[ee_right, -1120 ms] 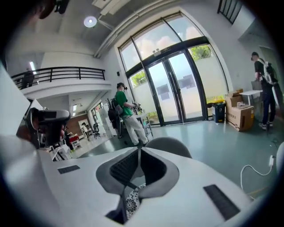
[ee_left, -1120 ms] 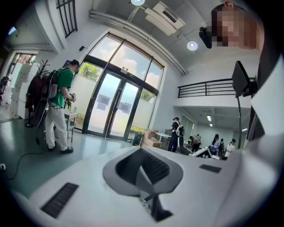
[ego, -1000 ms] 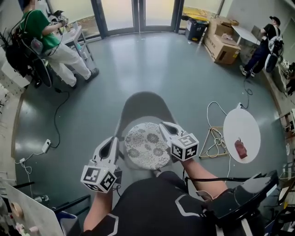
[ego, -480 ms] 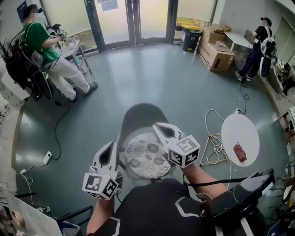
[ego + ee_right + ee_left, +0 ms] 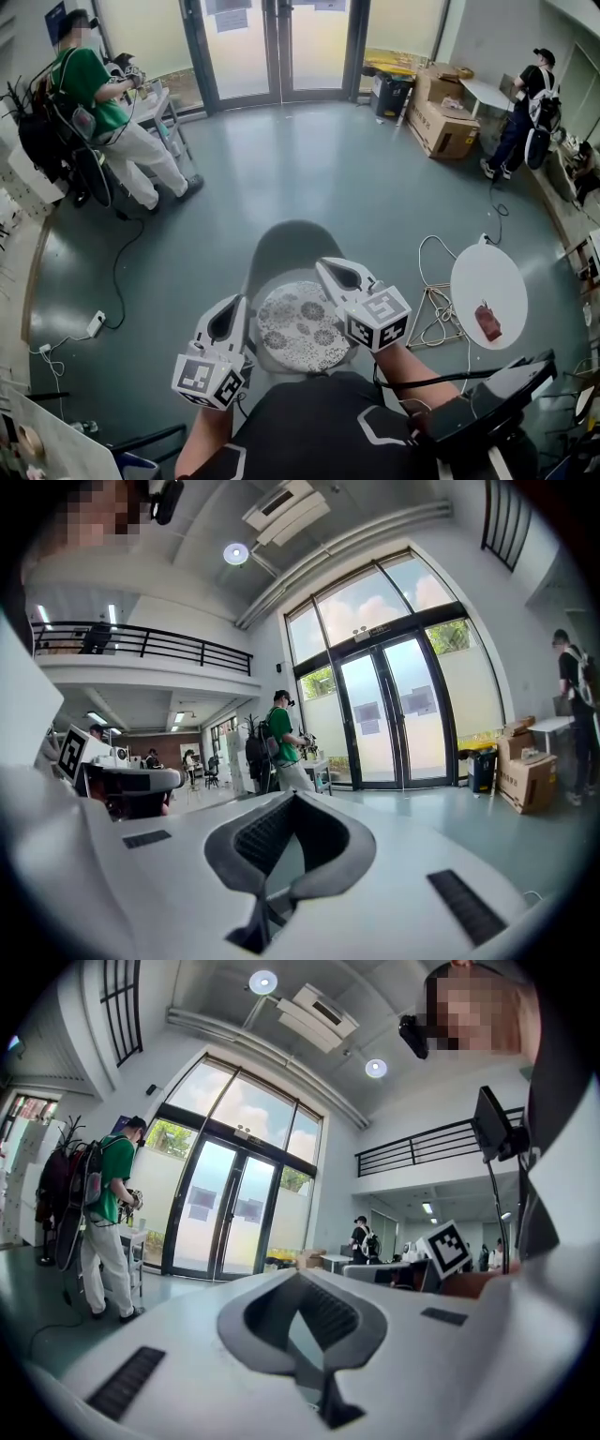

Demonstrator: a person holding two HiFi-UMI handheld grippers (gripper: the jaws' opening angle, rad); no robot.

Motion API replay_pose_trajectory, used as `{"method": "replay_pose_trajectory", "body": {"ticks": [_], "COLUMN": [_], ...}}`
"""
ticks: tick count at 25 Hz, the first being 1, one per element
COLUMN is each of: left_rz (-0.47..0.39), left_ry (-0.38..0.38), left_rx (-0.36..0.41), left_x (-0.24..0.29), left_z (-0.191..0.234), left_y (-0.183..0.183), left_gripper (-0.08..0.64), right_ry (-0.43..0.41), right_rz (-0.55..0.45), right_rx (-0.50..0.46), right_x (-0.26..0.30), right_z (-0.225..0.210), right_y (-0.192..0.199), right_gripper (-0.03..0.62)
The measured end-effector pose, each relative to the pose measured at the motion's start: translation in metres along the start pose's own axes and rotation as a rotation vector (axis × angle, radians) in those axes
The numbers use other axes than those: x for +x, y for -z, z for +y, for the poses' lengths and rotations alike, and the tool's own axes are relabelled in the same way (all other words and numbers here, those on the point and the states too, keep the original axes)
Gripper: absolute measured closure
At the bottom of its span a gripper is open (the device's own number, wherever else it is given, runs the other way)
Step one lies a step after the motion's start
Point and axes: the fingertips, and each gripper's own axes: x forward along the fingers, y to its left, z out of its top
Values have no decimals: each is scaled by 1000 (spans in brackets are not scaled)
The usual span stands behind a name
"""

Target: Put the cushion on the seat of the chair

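Between left tongs (image 5: 235, 303) and right tongs (image 5: 324, 265) lies one cushion (image 5: 295, 330).

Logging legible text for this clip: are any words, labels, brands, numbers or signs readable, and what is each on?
No text can be read in any view.
Sheets on the glass doors: print too small and blurred to read.
Cardboard boxes: any print is too small to read.
Marker cubes: black-and-white square patterns only, no letters or digits.
Cushion: floral pattern, no writing.

A round, floral-patterned cushion (image 5: 302, 326) lies flat, seemingly centred, on the seat of the grey chair (image 5: 291, 246).
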Motion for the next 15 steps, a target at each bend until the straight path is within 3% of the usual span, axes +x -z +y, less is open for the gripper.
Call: {"method": "replay_pose_trajectory", "body": {"ticks": [15], "left_rz": [-3], "left_ry": [-26], "left_rx": [-15], "left_x": [-11], "left_z": [7], "left_y": [5], "left_gripper": [552], "right_ry": [9], "right_rz": [-19], "right_rx": [-6], "right_x": [-7], "right_z": [7], "right_y": [0], "right_gripper": [583]}}
